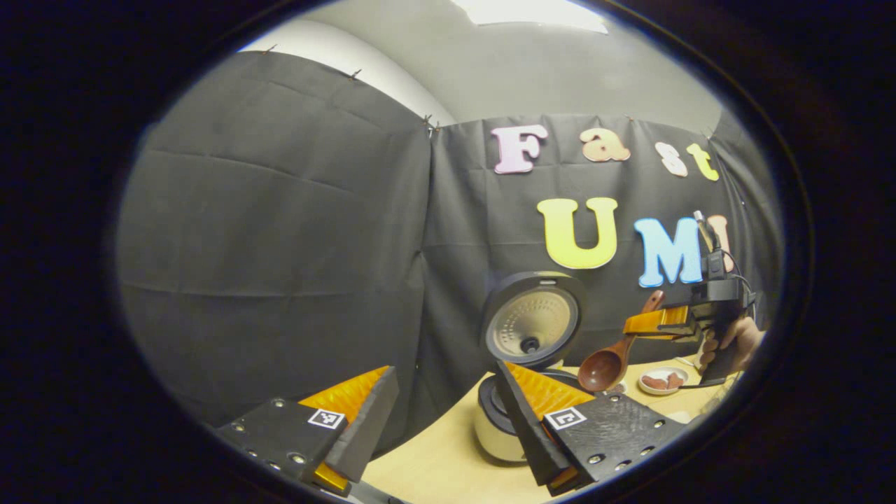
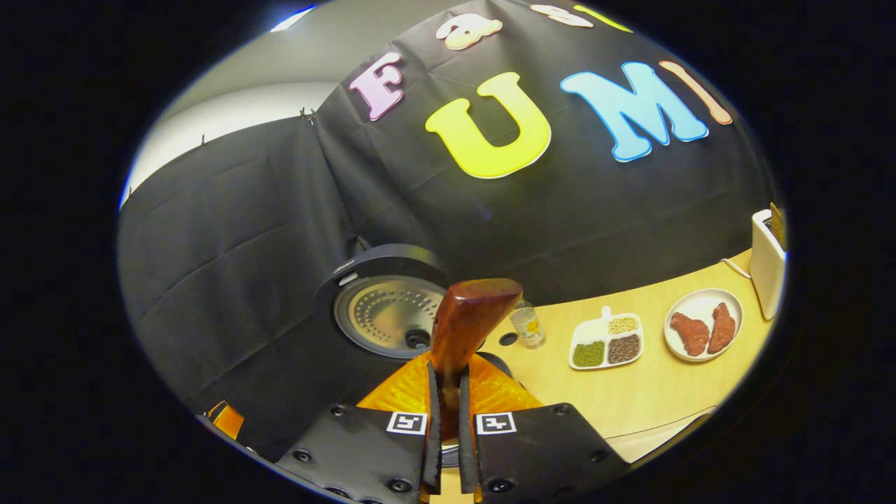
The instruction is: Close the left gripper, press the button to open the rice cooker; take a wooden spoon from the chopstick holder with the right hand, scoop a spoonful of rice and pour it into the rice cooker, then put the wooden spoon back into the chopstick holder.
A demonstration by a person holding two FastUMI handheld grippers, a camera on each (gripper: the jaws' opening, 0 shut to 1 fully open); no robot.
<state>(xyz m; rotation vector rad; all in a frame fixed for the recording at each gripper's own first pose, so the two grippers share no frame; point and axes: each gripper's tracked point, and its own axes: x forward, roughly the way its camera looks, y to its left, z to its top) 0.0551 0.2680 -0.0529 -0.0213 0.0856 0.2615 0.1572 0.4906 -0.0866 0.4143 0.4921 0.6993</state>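
Note:
The rice cooker (image 1: 493,427) stands on the wooden table with its round lid (image 1: 532,327) raised upright. My left gripper (image 1: 448,413) hangs open in front of it, with nothing between its fingers. Farther right, a hand (image 1: 735,343) holds my right gripper (image 1: 658,322), which is shut on the handle of the wooden spoon (image 1: 605,365). The spoon's bowl hangs down just right of the cooker's opening. In the right gripper view, my right gripper (image 2: 448,413) pinches the spoon handle (image 2: 465,325), with the open lid (image 2: 388,311) right behind. The spoon's bowl is hidden here.
A small bottle (image 2: 526,325), a divided white tray of grains (image 2: 607,341) and a white plate (image 2: 702,324) with two reddish pieces lie on the table to the right. A white appliance (image 2: 766,262) stands at the far right edge. Black cloth walls close the back and left.

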